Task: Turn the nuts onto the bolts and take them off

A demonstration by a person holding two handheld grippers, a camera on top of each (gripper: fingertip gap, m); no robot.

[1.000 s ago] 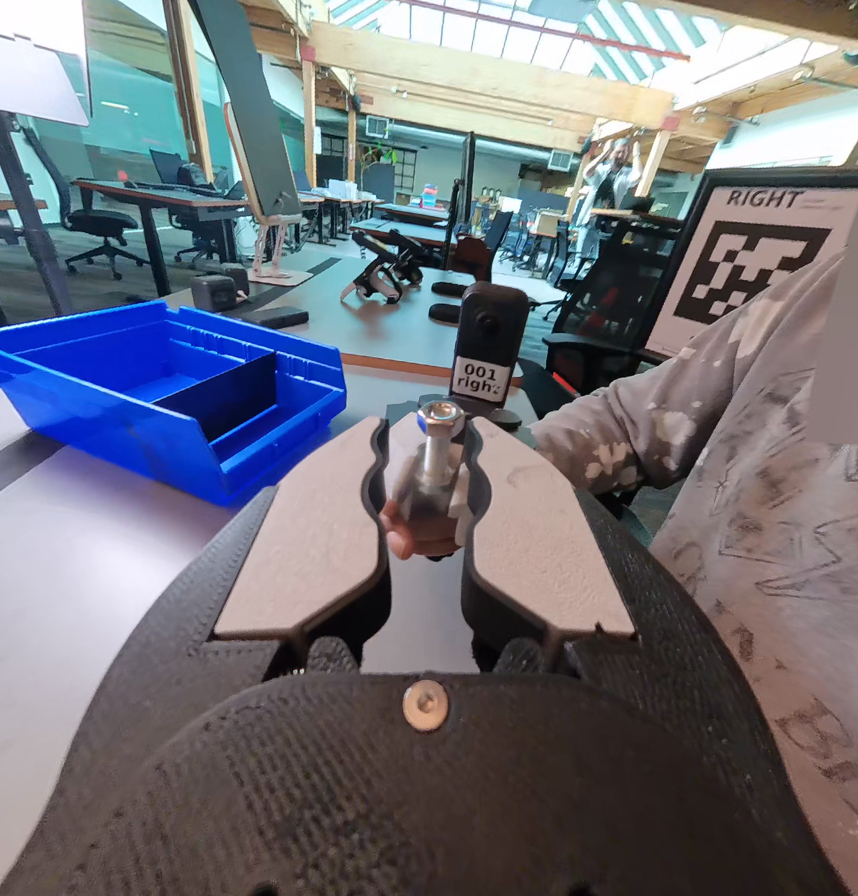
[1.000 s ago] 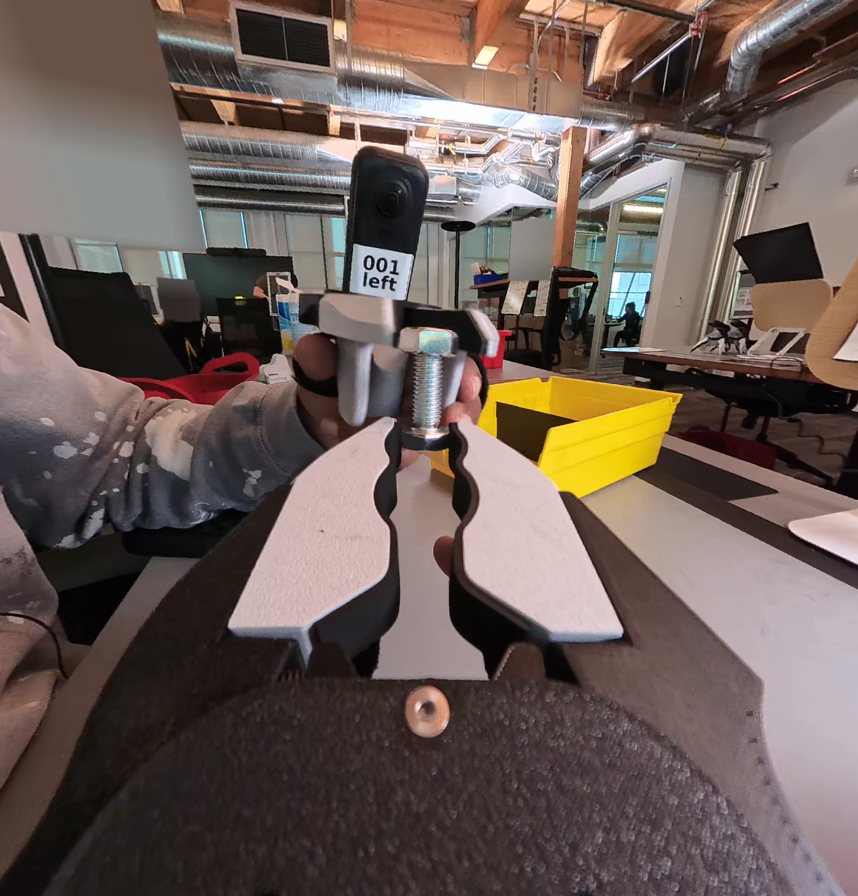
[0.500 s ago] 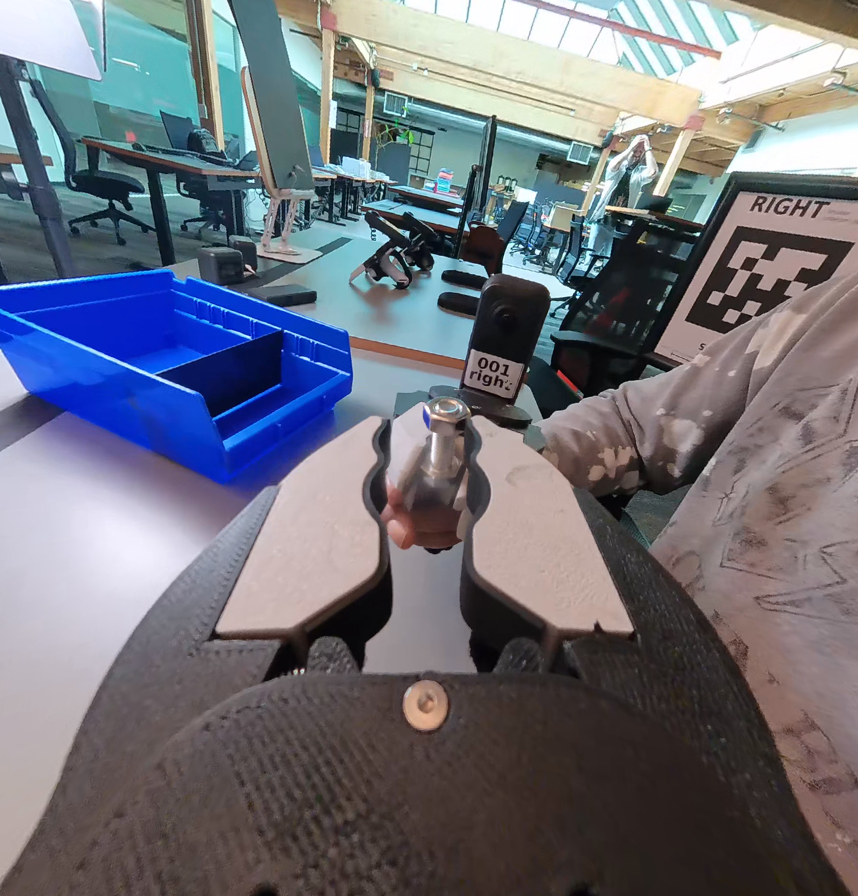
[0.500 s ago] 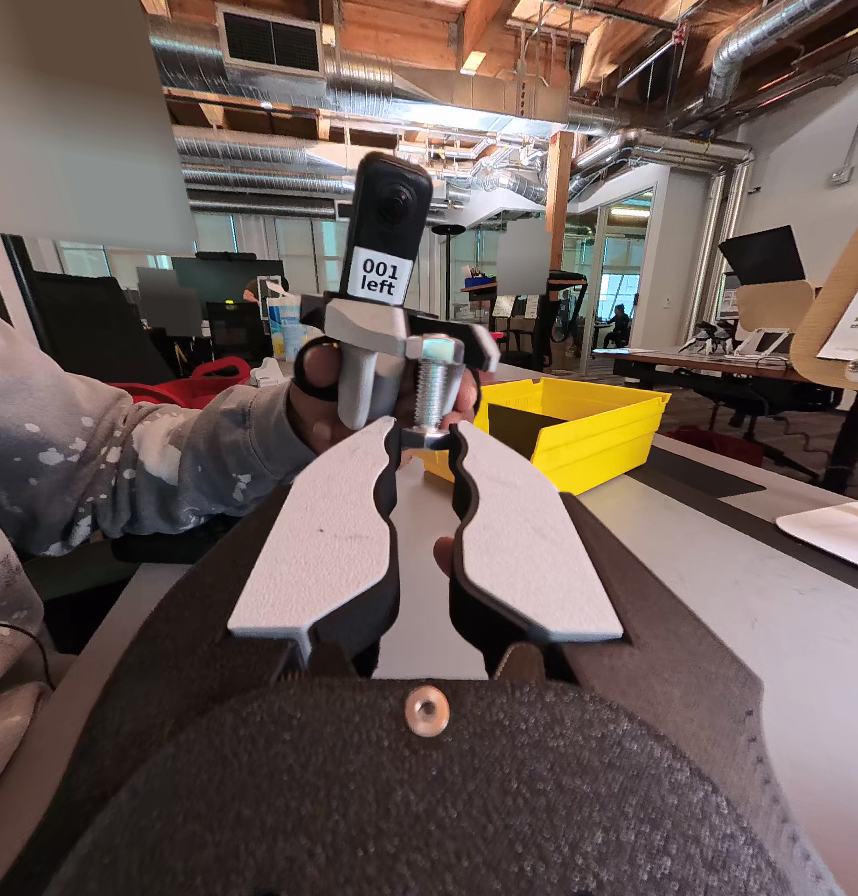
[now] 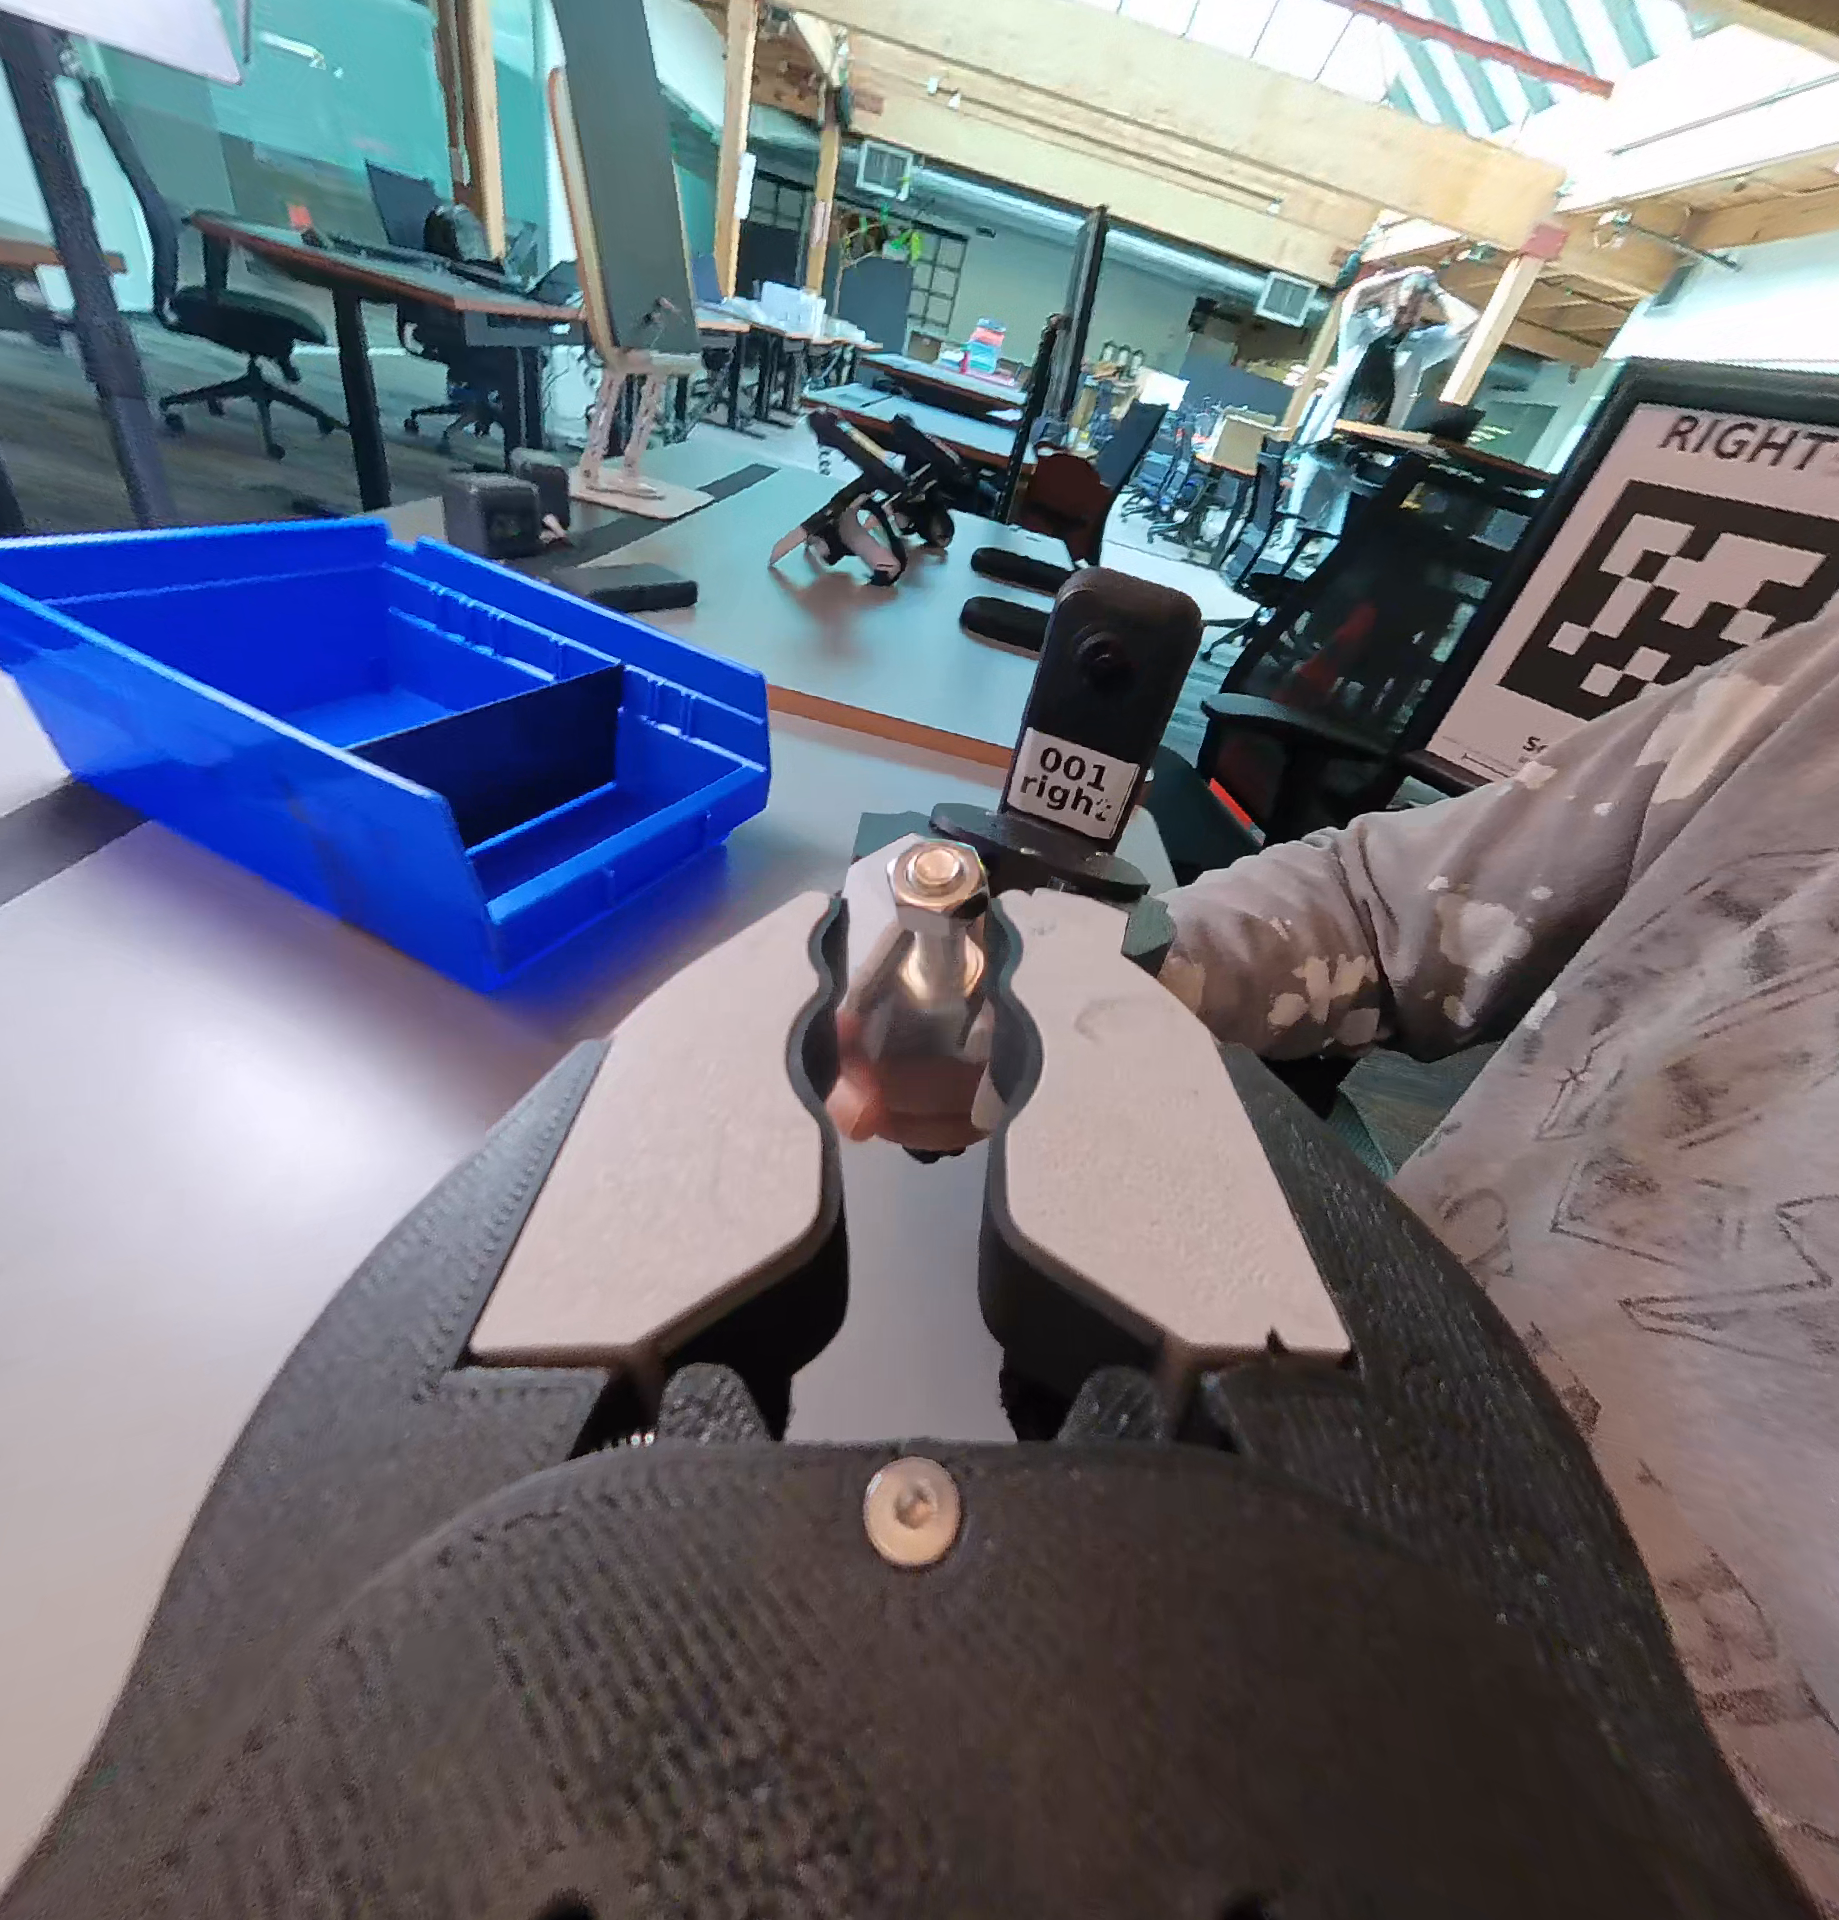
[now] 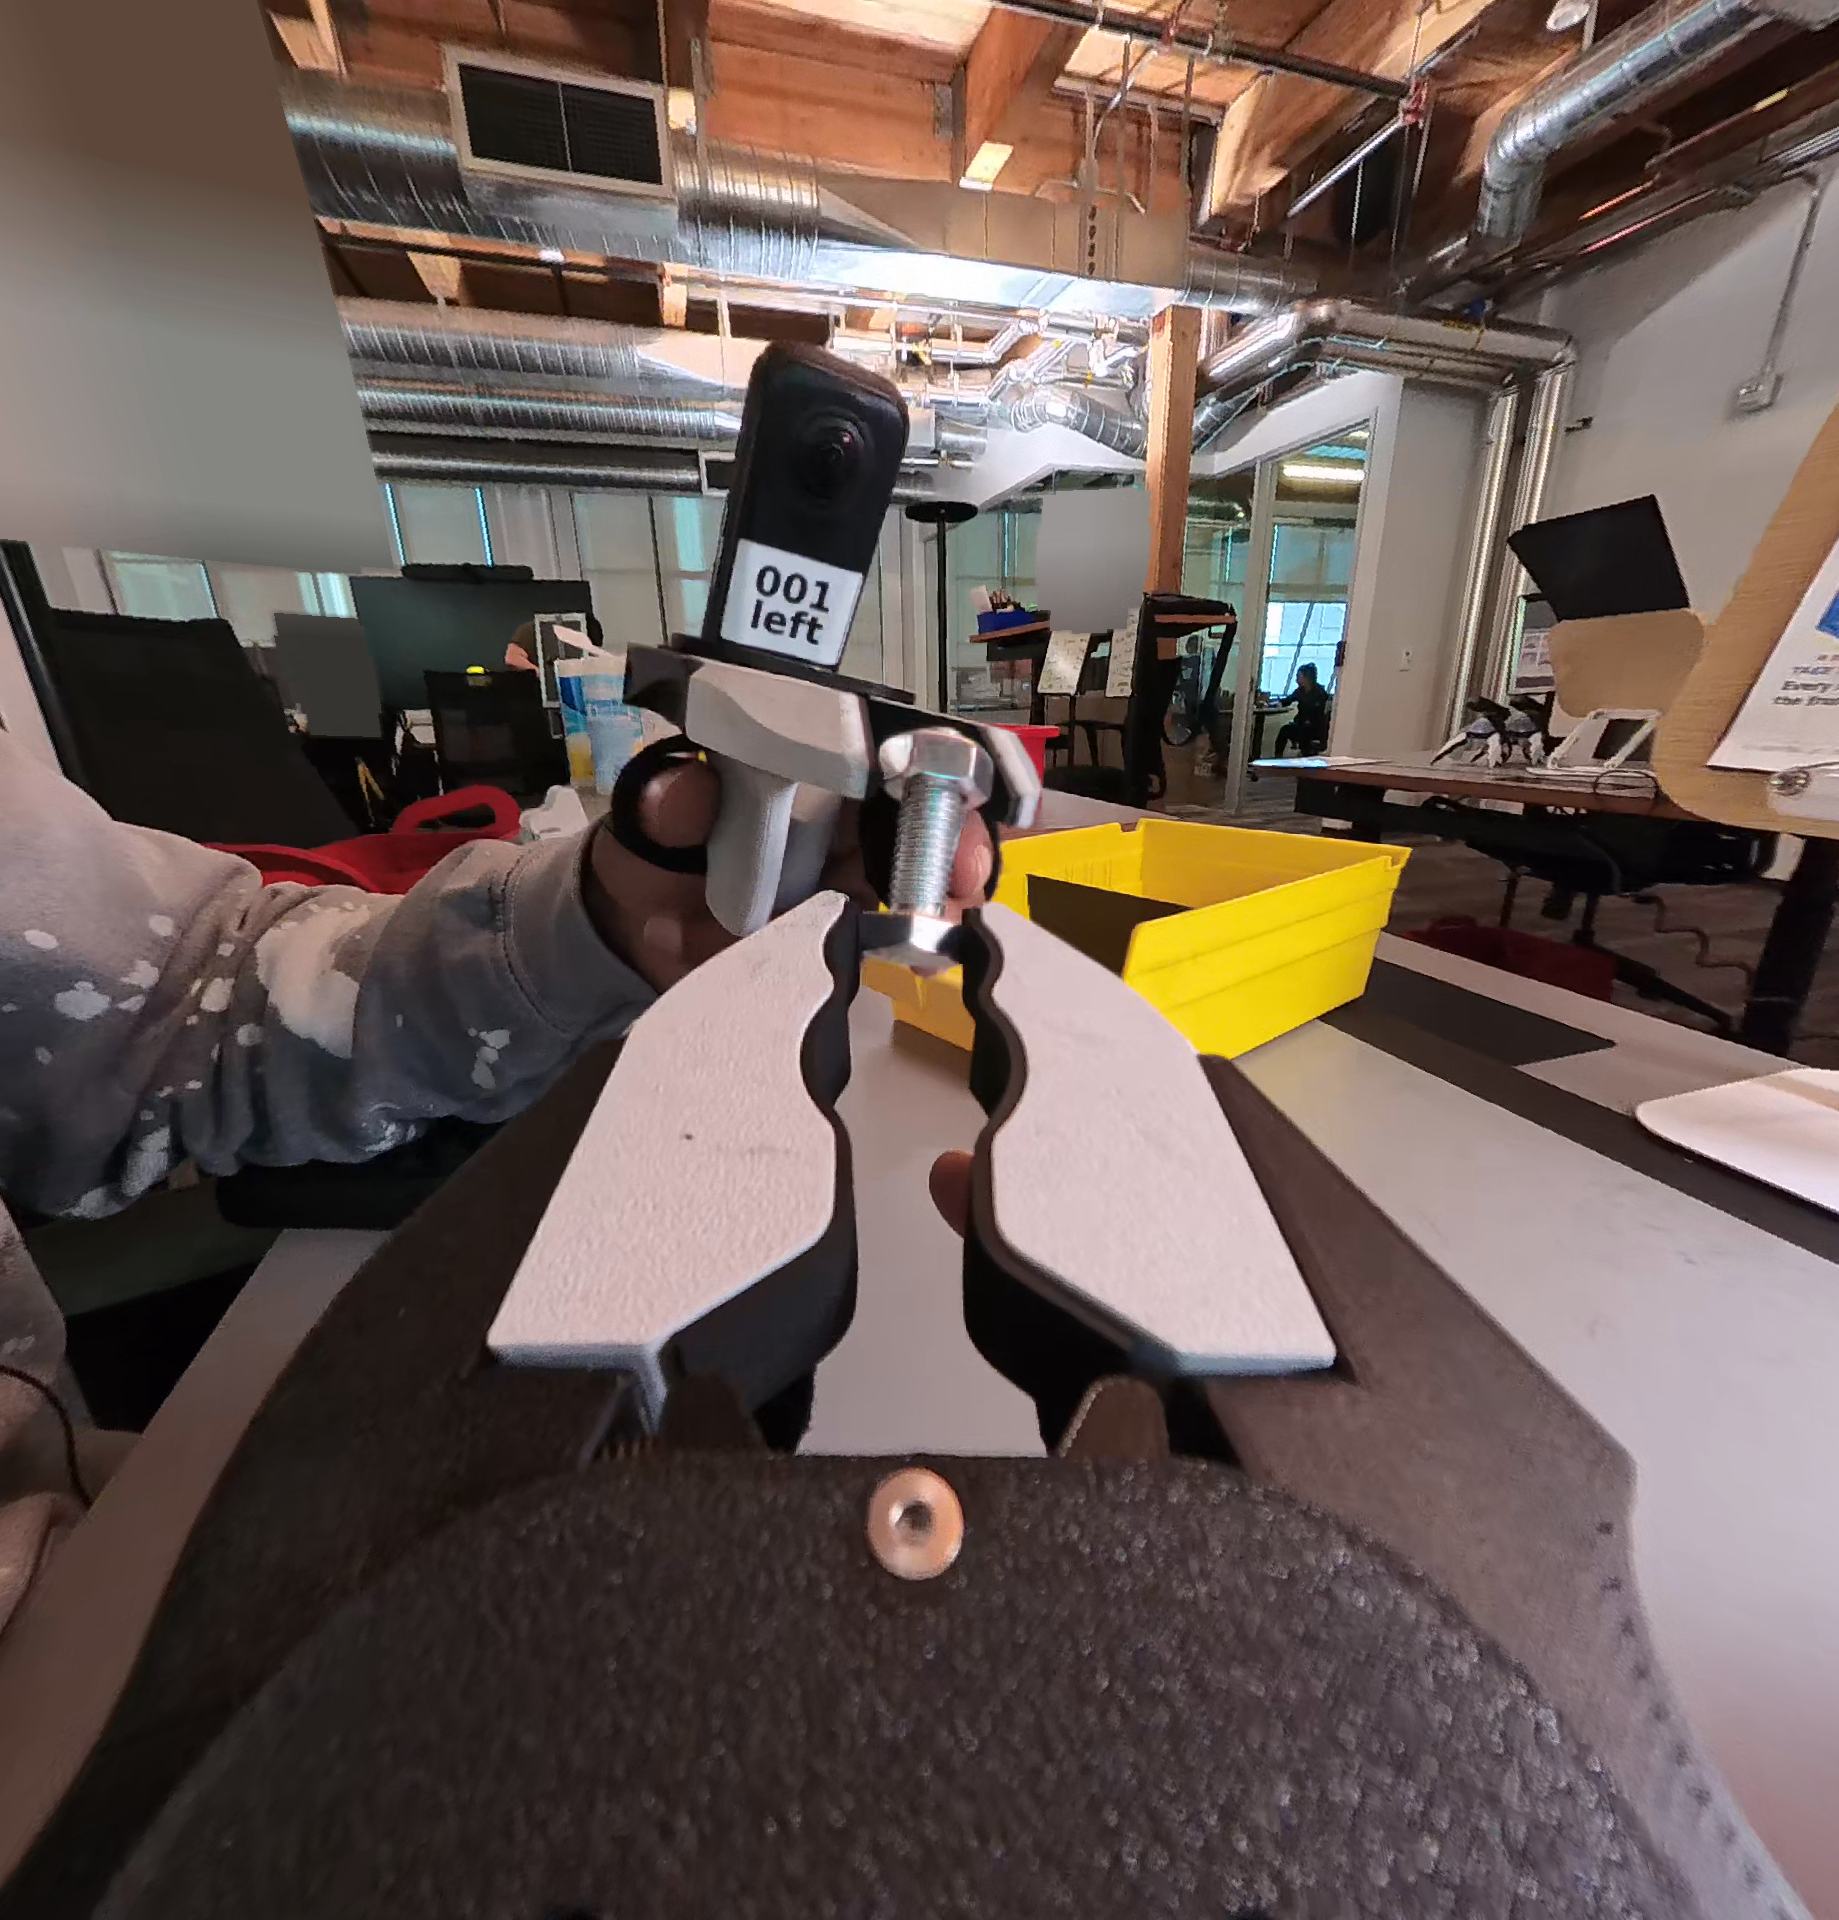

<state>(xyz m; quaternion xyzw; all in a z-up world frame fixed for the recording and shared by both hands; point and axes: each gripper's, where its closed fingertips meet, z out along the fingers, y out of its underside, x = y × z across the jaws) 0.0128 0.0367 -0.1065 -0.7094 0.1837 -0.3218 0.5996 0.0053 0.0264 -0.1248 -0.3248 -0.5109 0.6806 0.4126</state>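
Observation:
A silver bolt (image 6: 920, 842) with a nut (image 6: 910, 935) on its thread is held in the air between both grippers. My left gripper (image 5: 915, 920) is shut on the bolt's hex head (image 5: 910, 1029), which is blurred and close to the camera. The shank points away to the nut (image 5: 936, 888) at the far end. My right gripper (image 6: 910, 920) is shut on the nut at its fingertips. The bolt rises from it to the hex head (image 6: 936, 764), which is clamped in the left gripper's fingers (image 6: 769, 738). A person's hands hold both grippers.
A blue bin (image 5: 375, 748) with a divider stands on the grey table (image 5: 219, 1091) to the left. A yellow bin (image 6: 1206, 914) stands beyond the right gripper. A white stand base (image 6: 1777, 1143) lies at the right. A person's sleeve (image 5: 1517, 935) and a marker board (image 5: 1725, 582) fill the right side. Only a small space, under 4 cm, lies between the two pairs of fingers.
Both grippers have stayed shut on the bolt and nut. The bolt has tipped slightly from upright in the right wrist view. The left wrist view has swung, so the blue bin sits further right.

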